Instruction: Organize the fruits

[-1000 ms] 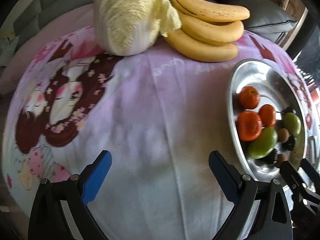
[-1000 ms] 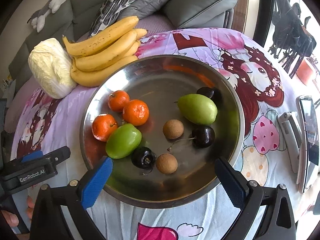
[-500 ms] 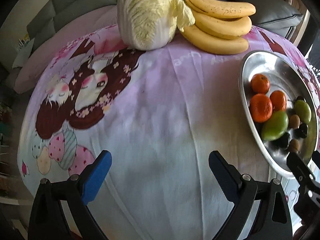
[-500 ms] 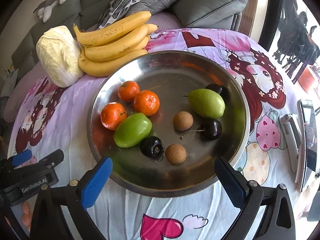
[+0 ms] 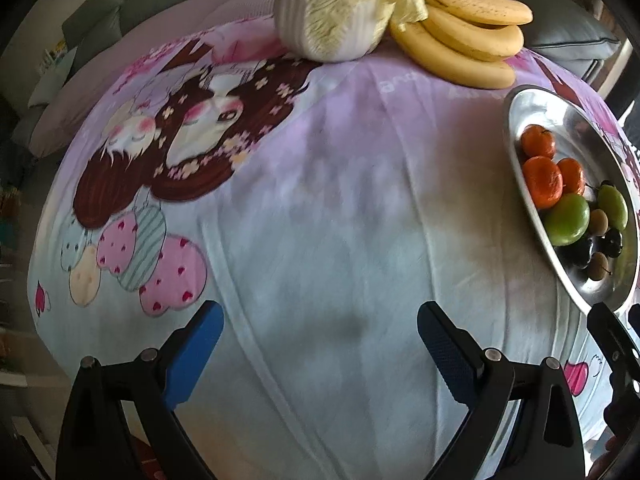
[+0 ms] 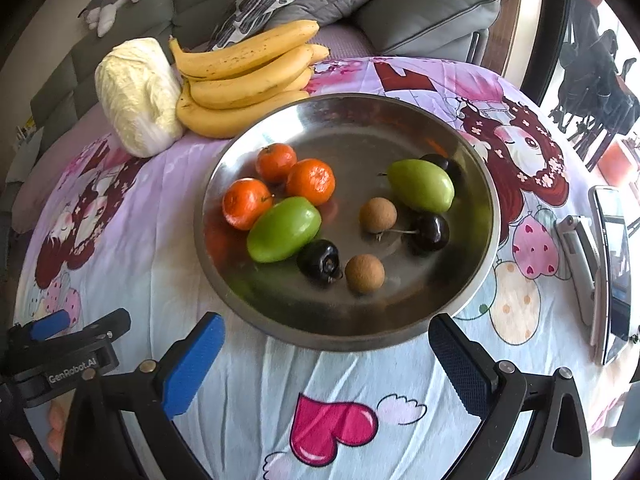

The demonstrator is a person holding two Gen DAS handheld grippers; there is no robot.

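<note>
The left gripper (image 5: 318, 344) is spread wide and grasps nothing; it hangs over a bare stretch of the cartoon-print tablecloth (image 5: 320, 208). The right gripper (image 6: 326, 354) is likewise spread wide and empty, positioned at the near rim of the steel dish (image 6: 486, 248), with both blue pads (image 6: 192, 364) clear of the metal.

Contents of the dish, right wrist view:
- 3 tangerines (image 6: 310, 181) are grouped at the left, touching or nearly touching one another.
- 1 green fruit (image 6: 284, 229) lies just near of the tangerines and touches the left one.
- A second green fruit (image 6: 421, 185) lies at the far right of the dish.
- 2 brown longans (image 6: 378, 215) sit near the centre, apart from each other.
- 3 dark cherries (image 6: 429, 233) are present: 1 at the right with its stem toward a longan, 1 beside the near green fruit, and 1 partly hidden behind the far green fruit.

Outside the dish, a bunch of bananas (image 6: 244, 80) lies on the tablecloth at the far left, just beyond the rim. A napa cabbage (image 6: 138, 96) rests against the left side of the bunch. A phone (image 6: 612, 280) on a stand is at the right edge of the table. A sofa with grey cushions (image 6: 424, 20) stands beyond the table.
</note>
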